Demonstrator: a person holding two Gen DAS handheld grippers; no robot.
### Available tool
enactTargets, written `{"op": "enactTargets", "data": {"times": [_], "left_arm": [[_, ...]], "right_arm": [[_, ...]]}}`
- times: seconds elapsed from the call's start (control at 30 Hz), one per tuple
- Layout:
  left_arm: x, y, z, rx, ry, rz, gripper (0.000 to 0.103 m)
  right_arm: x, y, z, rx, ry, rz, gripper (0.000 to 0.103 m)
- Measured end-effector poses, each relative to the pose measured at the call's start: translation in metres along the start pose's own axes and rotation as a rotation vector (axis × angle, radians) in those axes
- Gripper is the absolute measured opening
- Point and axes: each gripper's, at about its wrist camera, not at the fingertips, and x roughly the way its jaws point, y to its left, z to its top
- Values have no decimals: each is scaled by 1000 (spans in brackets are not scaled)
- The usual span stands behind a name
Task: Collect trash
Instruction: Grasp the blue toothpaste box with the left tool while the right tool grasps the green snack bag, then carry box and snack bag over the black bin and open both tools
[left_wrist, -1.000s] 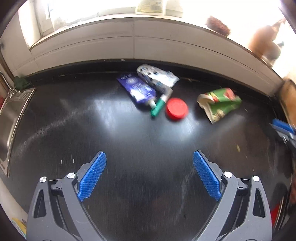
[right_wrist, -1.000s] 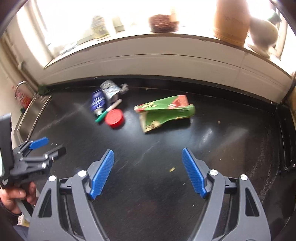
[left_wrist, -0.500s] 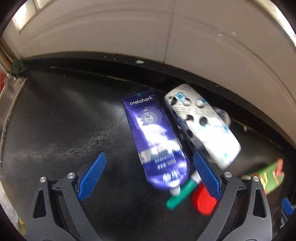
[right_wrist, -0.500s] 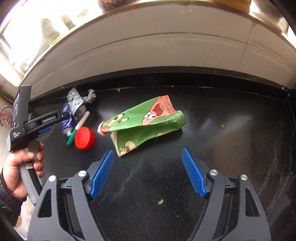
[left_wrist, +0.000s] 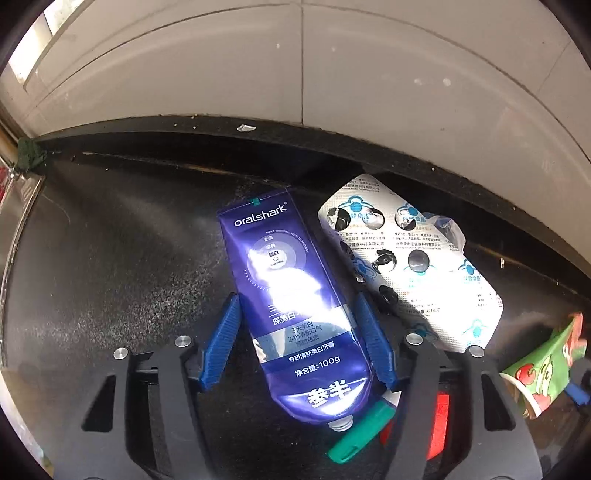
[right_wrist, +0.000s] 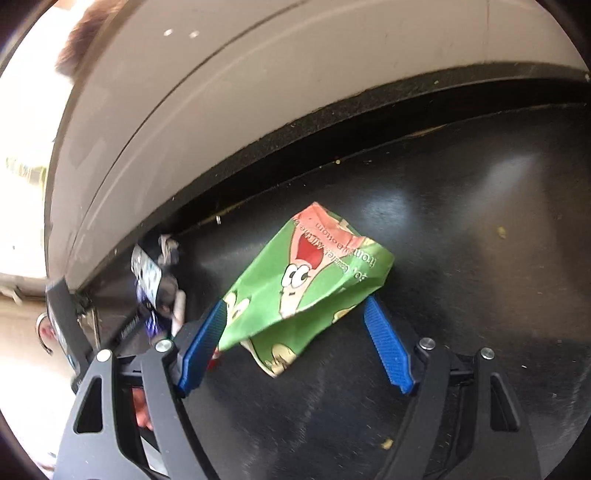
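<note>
A purple toothpaste tube (left_wrist: 266, 236) lies flat on the black counter (left_wrist: 110, 258), cap end toward me. My left gripper (left_wrist: 295, 302) straddles it with jaws closing; the right pad touches the tube's edge and the left pad stands a little off. Beside the tube lie a silver blister pack (left_wrist: 410, 258), a green marker (left_wrist: 358, 432) and a red cap (left_wrist: 439, 417), partly hidden by my finger. A crumpled green cartoon carton (right_wrist: 306, 280) lies between the open fingers of my right gripper (right_wrist: 295, 304); its right pad stands apart from the carton.
A white tiled wall (left_wrist: 295, 74) rises just behind the trash. A steel sink edge (left_wrist: 18, 199) shows at far left. The green carton (left_wrist: 543, 365) lies right of the left gripper. Crumbs (right_wrist: 500, 232) dot the counter on the right.
Both grippers came down and forward onto the trash. The left jaws narrowed around the toothpaste tube. The right gripper rolled and now straddles the green carton.
</note>
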Motion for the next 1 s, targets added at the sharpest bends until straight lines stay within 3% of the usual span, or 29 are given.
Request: {"op": "enactTargets", "data": {"times": [0.07,0.1,0.23,0.43,0.6,1.0], "left_arm": [[-5,5,-6,4,-5,-11,53],[-9,7,-11,7,-4,-24,51],[-21,24,-24,-6,15,-89,50],[-65,40,-52,52,-28,-133,50],[-107,58,-82,95,-57,-139,50],[-169,76,-173,88,-76,-158,50]], "right_arm": [[7,0,3,13,8,6,69],[11,-2,3,29,20,23,52],[16,3,3,29,27,96,29],[-21,35,-20,-168,-36,69,26],[-45,53,-57,-303,-30,40,26],[-80,59,-152,-442,-3,23,26]]}}
